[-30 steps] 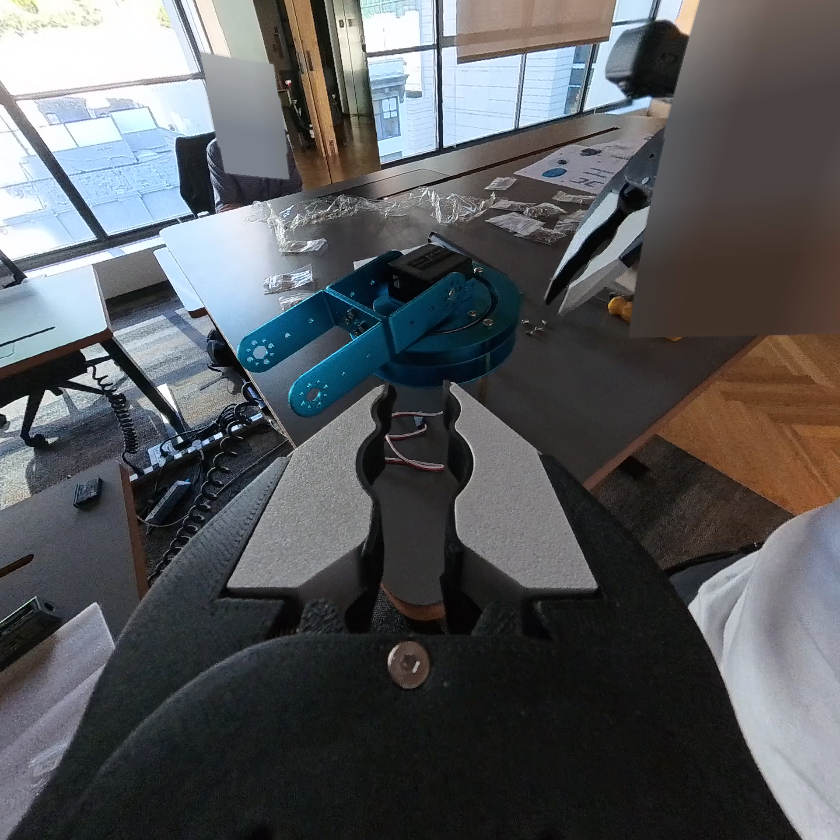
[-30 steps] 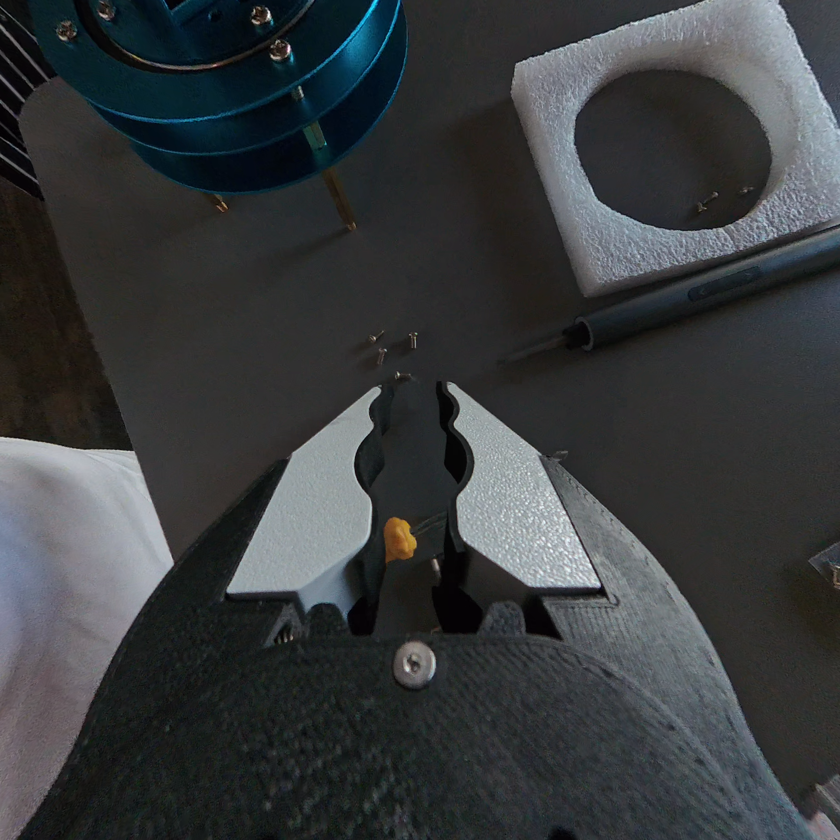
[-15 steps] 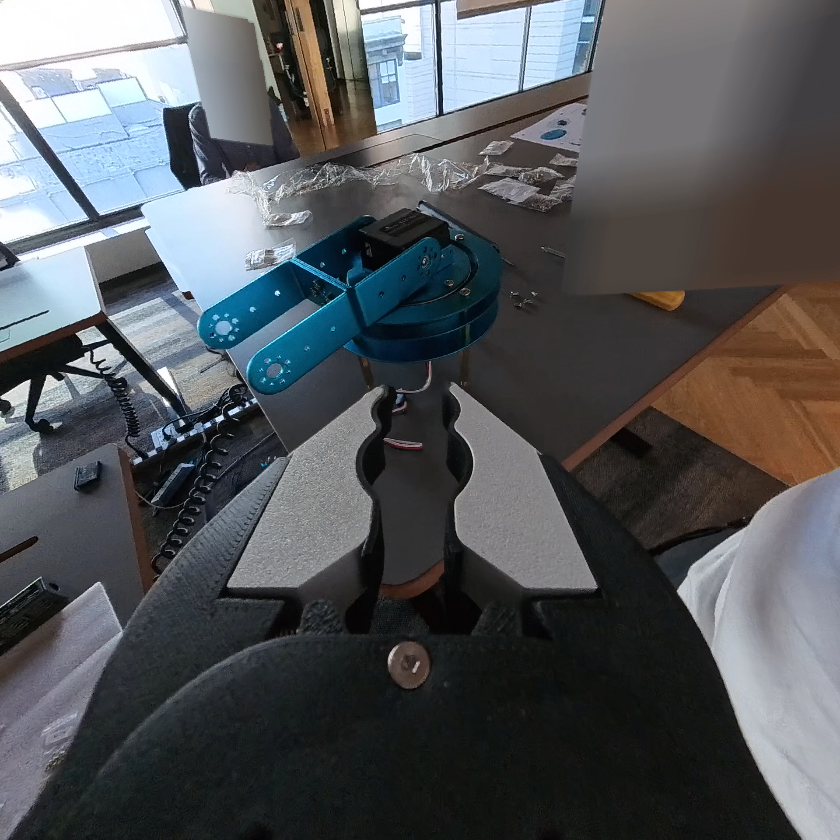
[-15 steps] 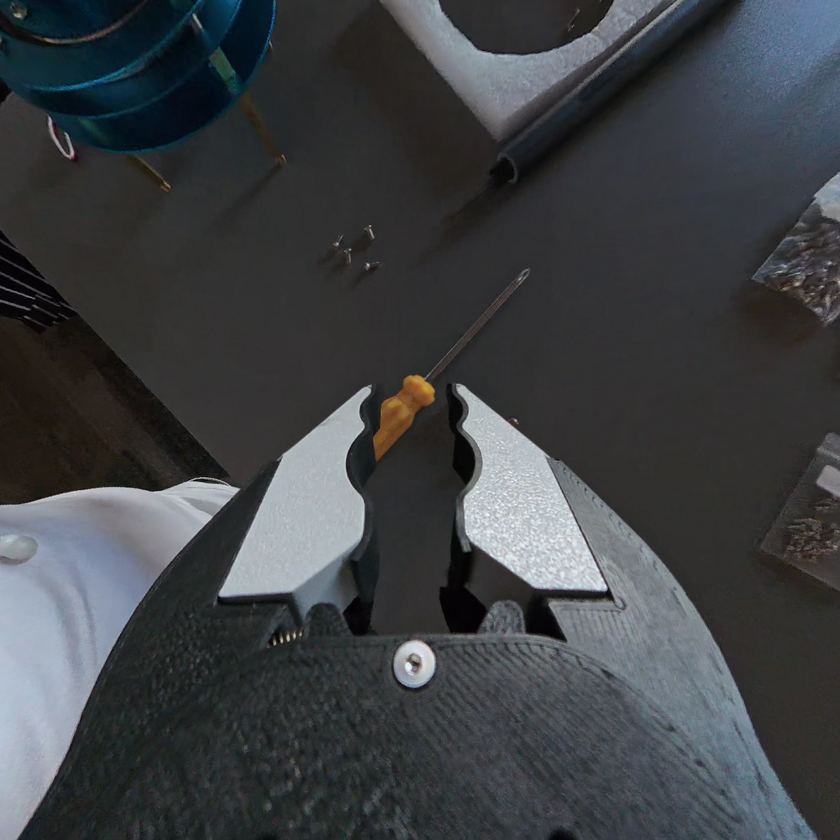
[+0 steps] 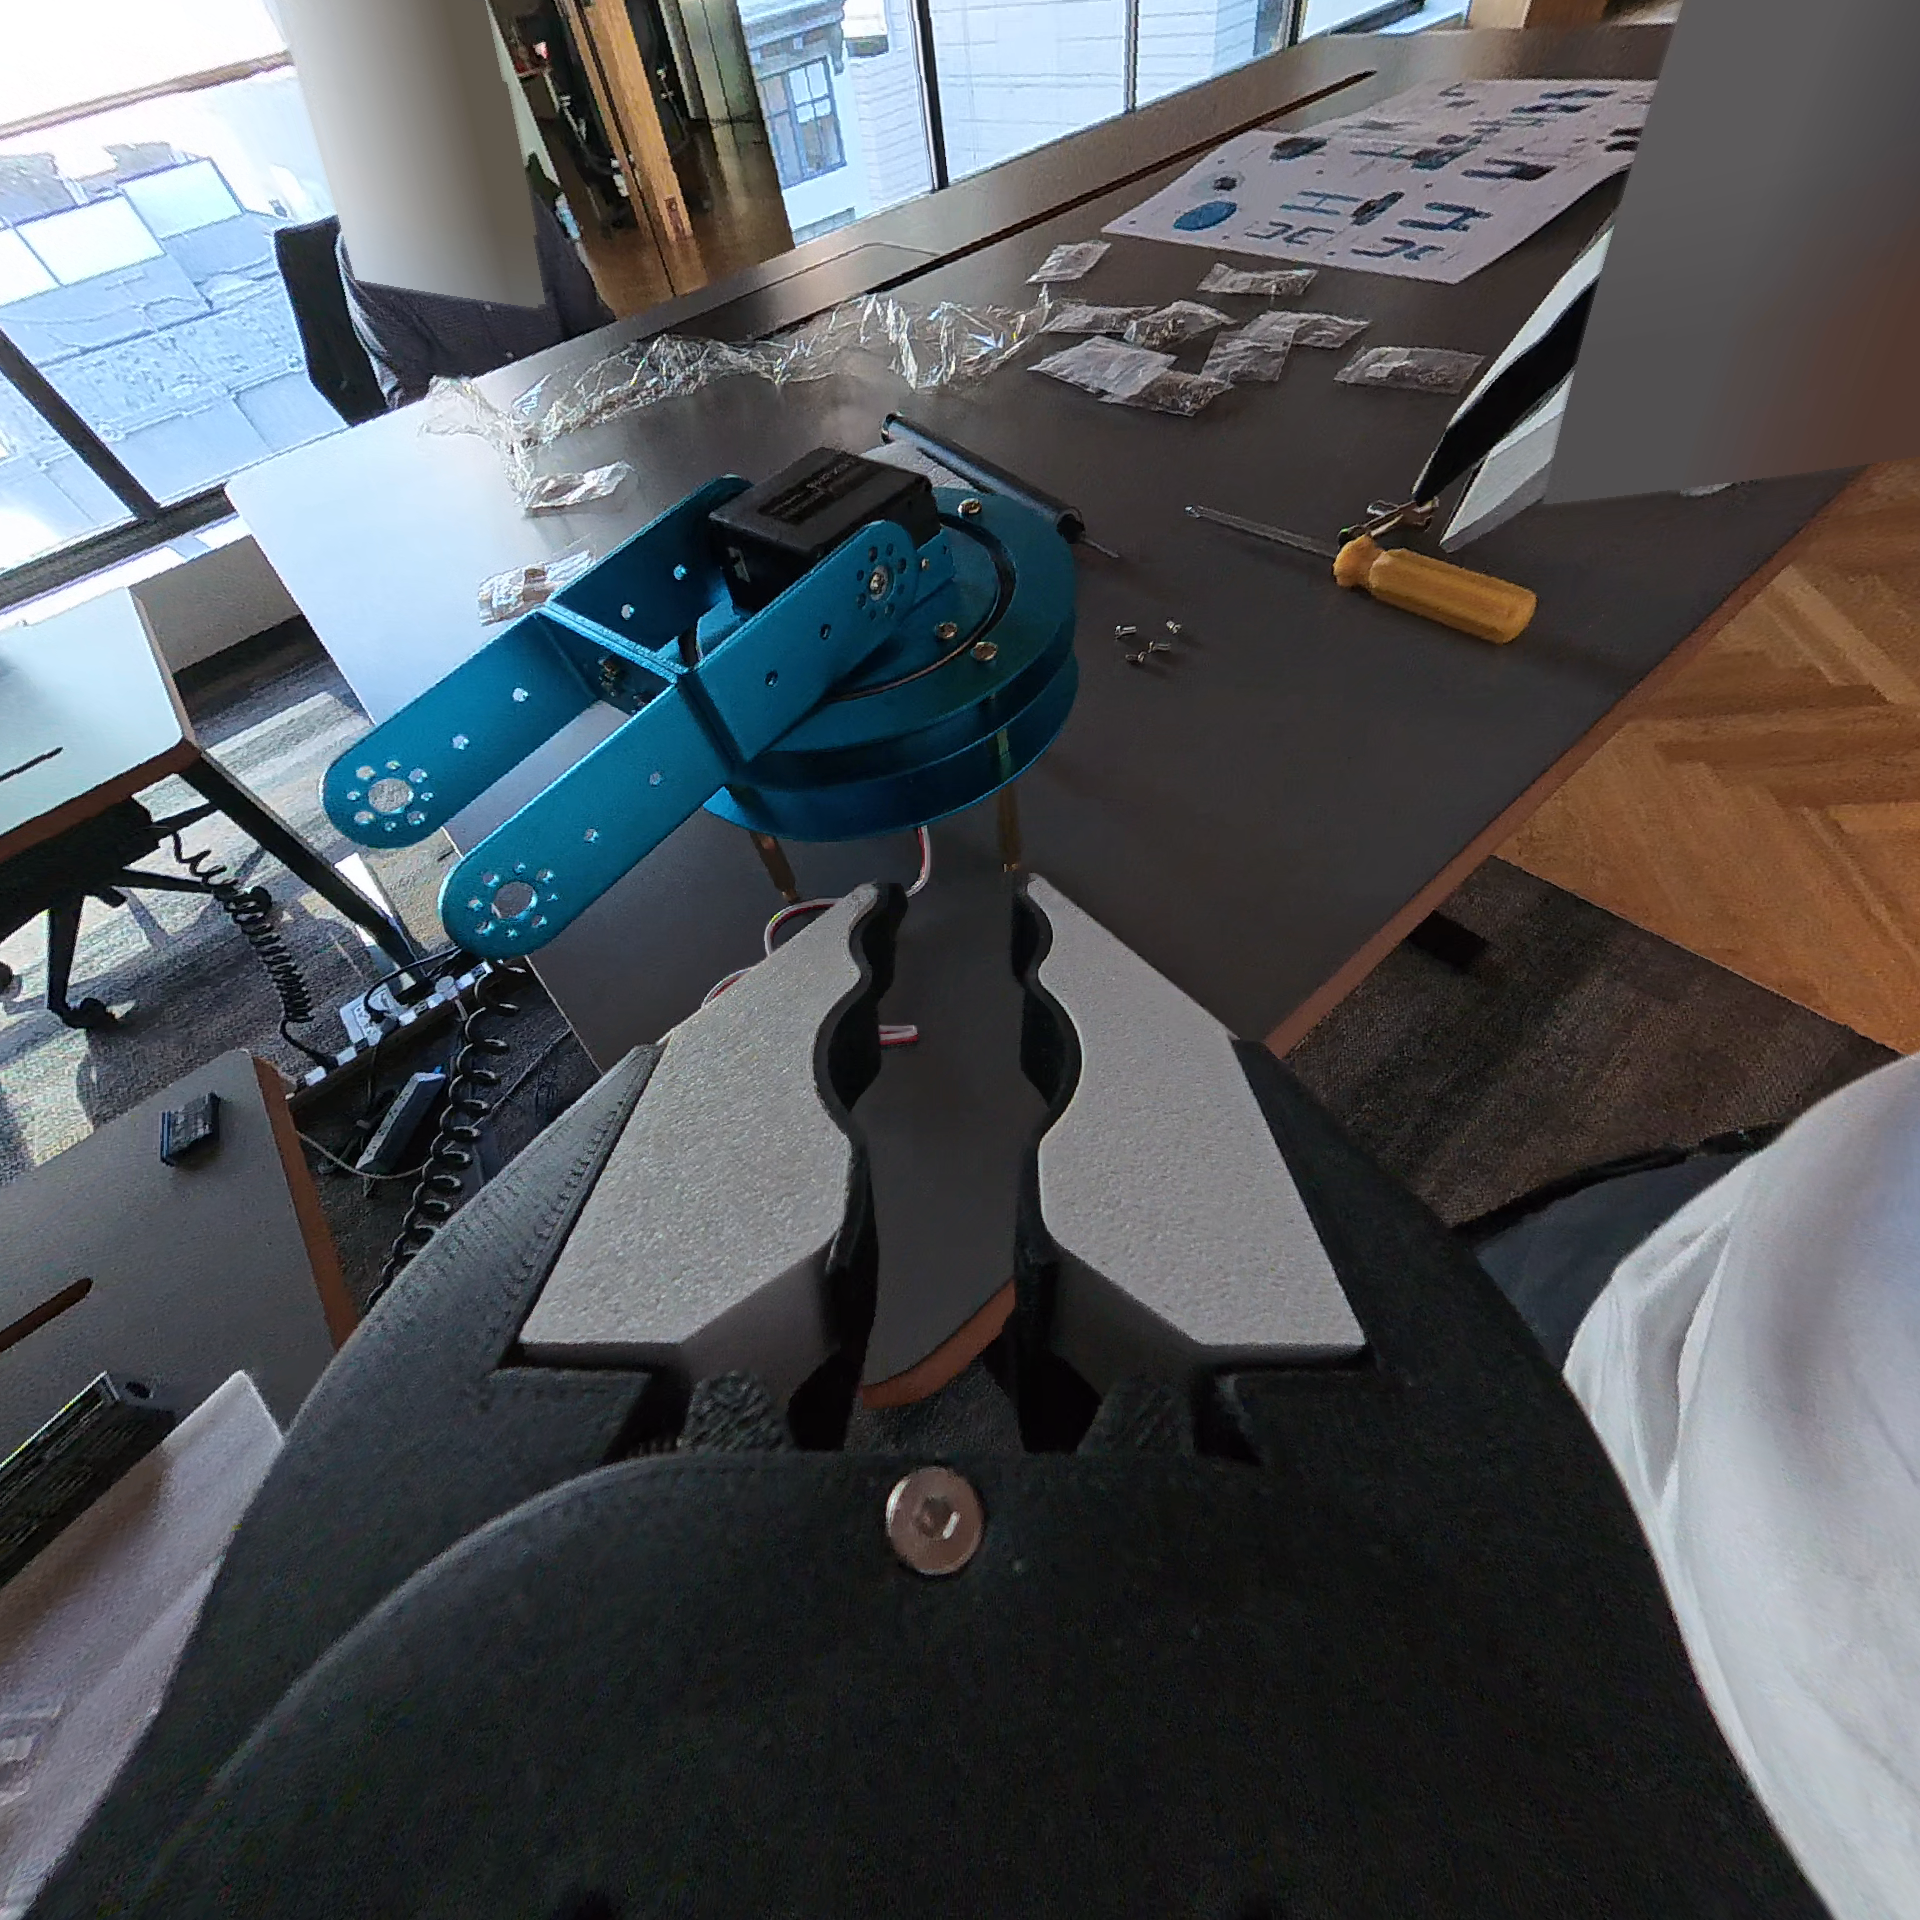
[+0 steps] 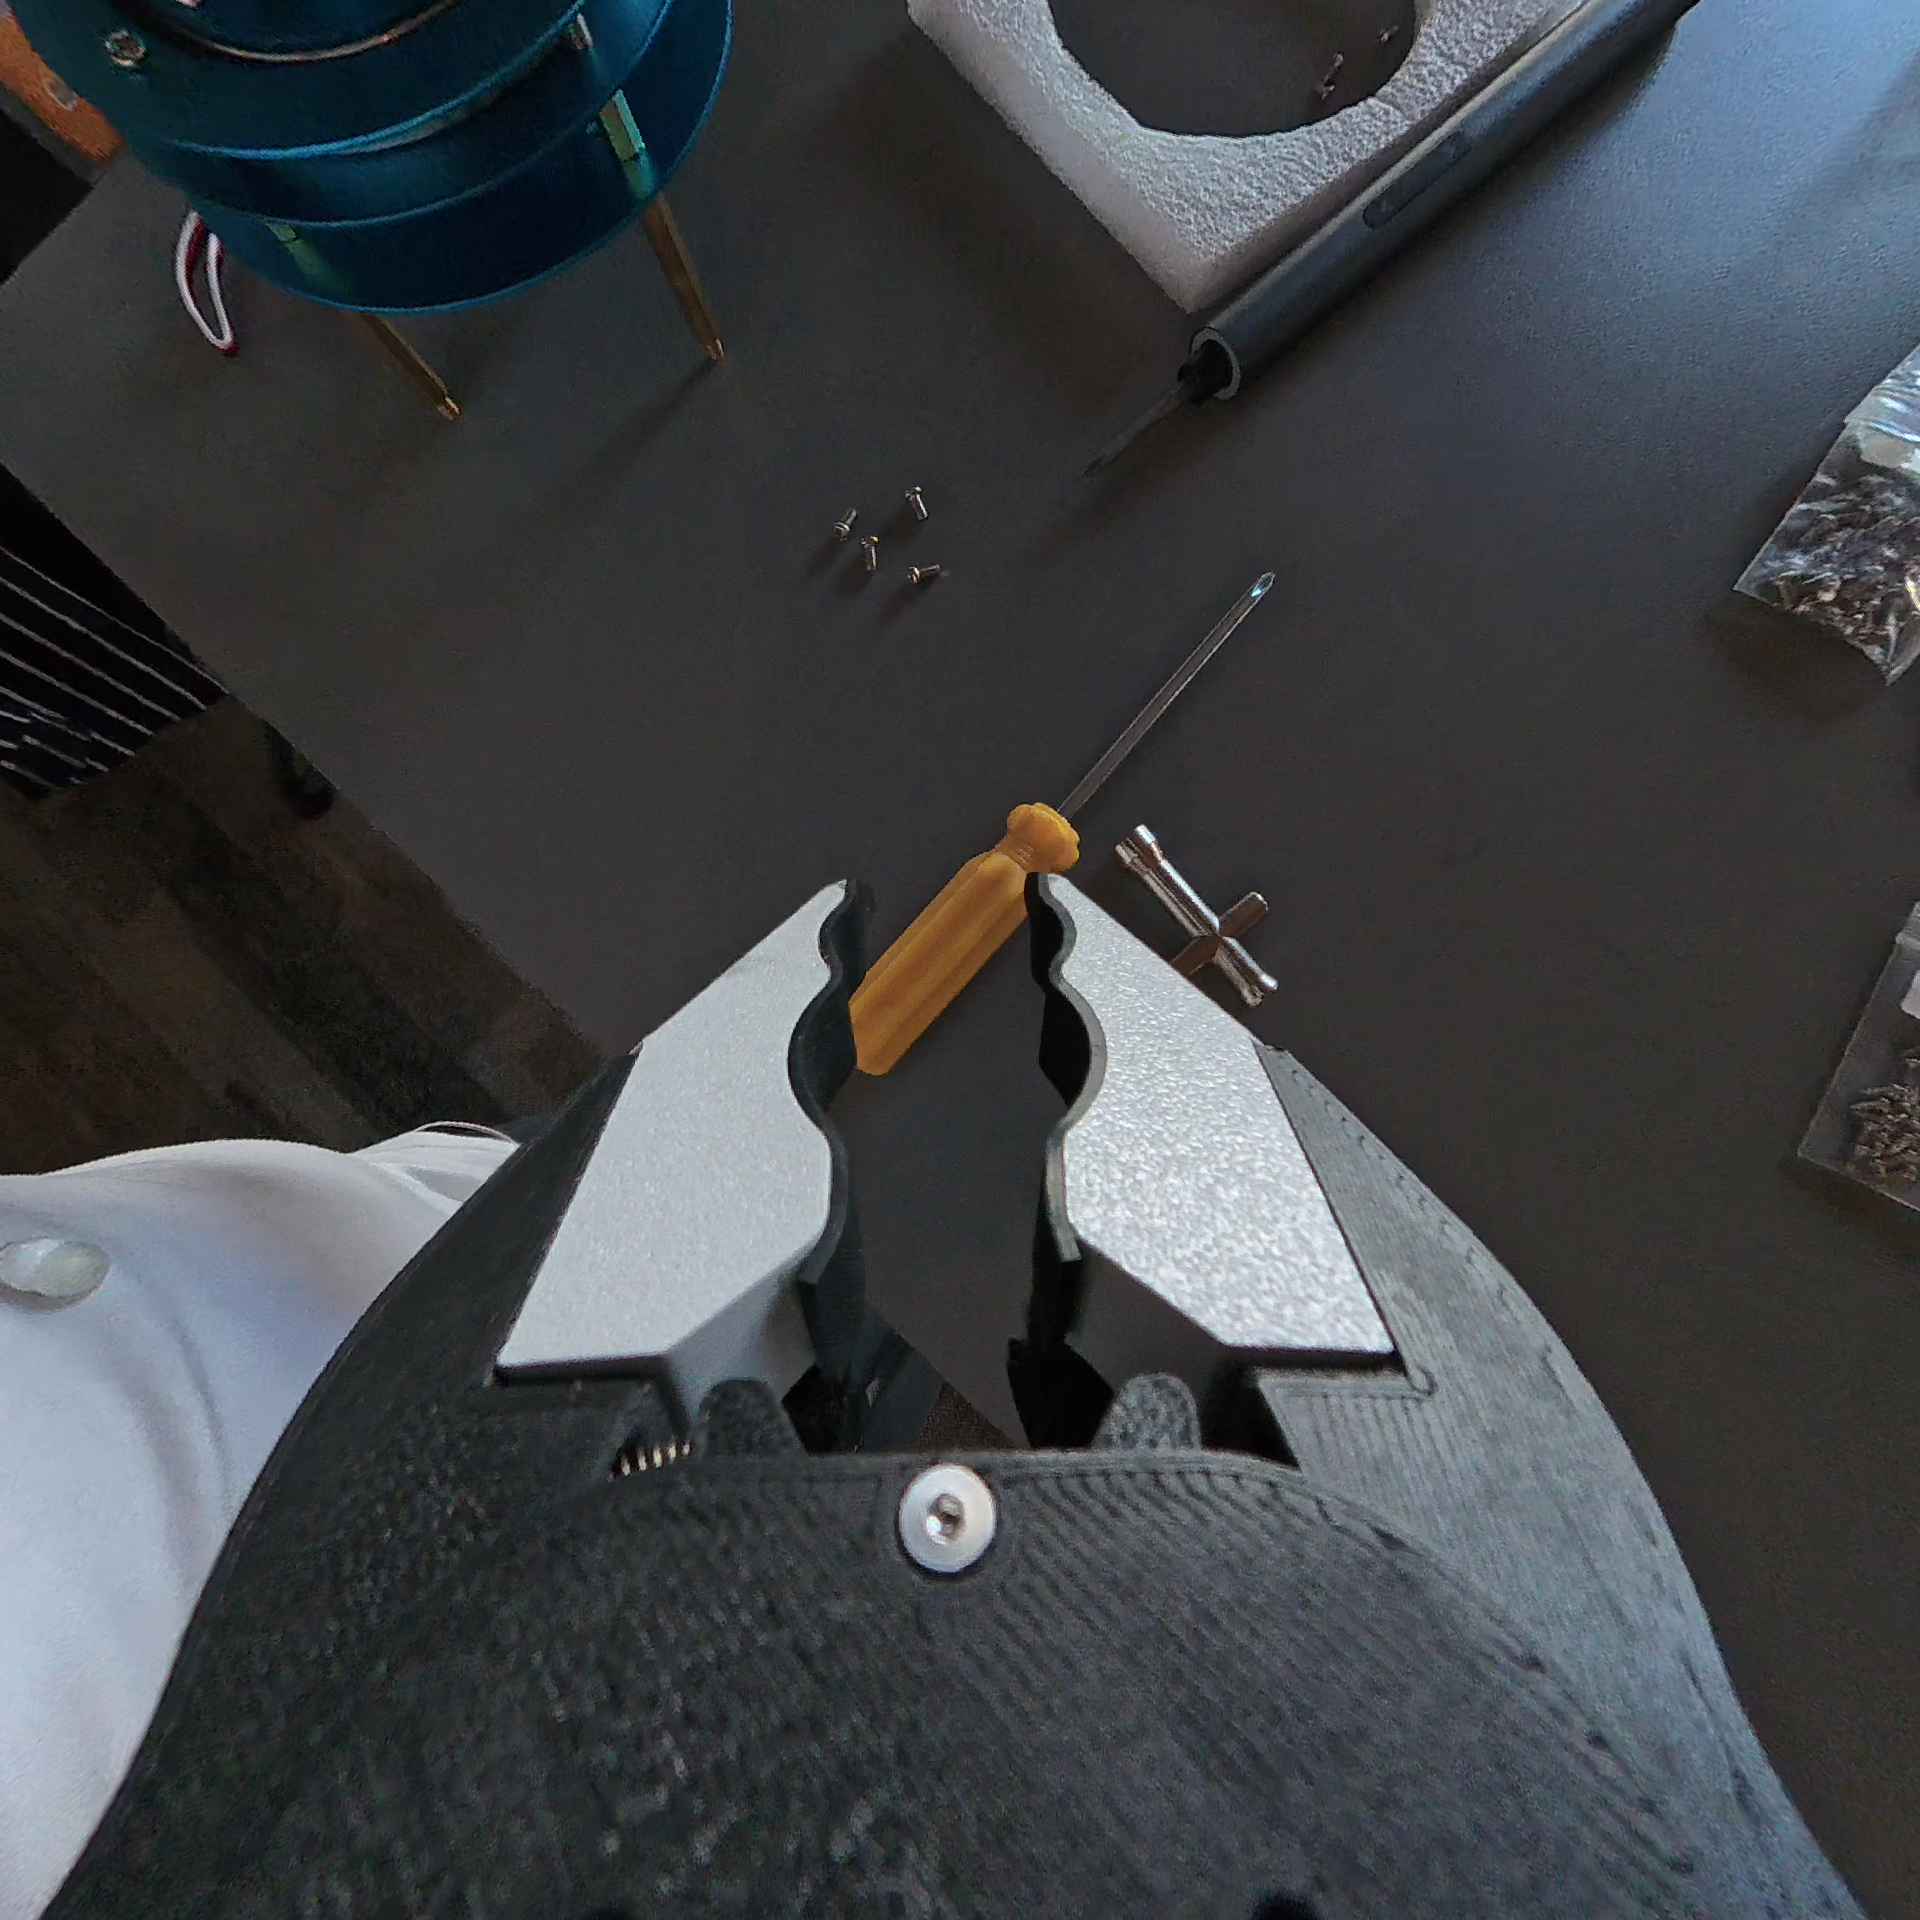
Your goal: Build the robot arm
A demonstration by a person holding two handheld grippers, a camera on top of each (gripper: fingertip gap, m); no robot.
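A blue metal turntable assembly (image 5: pixel 831 665) with a black servo and a forked bracket stands on brass legs on the dark table (image 5: pixel 1299 831). My left gripper (image 5: pixel 958 899) is open and empty, just short of its legs, with red and white wires (image 5: pixel 899 1034) showing between the fingers. A yellow-handled screwdriver (image 6: pixel 961 935) lies on the table. My right gripper (image 6: pixel 948 894) is open and empty, hovering over its handle. The right gripper also shows in the left wrist view (image 5: pixel 1496 447), above the screwdriver (image 5: pixel 1444 597). Several loose screws (image 6: pixel 883 535) lie beyond it.
A cross-shaped metal wrench (image 6: pixel 1200 920), a grey powered screwdriver (image 6: pixel 1392 218), a white foam block with a round hole (image 6: pixel 1143 177) and bags of screws (image 6: pixel 1839 561) lie nearby. Farther off are plastic wrap (image 5: pixel 727 364), a printed sheet (image 5: pixel 1382 177) and a seated person (image 5: pixel 436 312). The table edge is close. Left tips to right tips: about 25 cm. The cross-shaped metal wrench (image 6: pixel 1200 920) is closer to my right gripper, around 4 cm from its tips; the left tips are 30 cm off.
My right gripper has drawn back and opened slightly; the yellow screwdriver, earlier deep between its fingers, now lies at the fingertips. My left gripper has backed away from the blue assembly.
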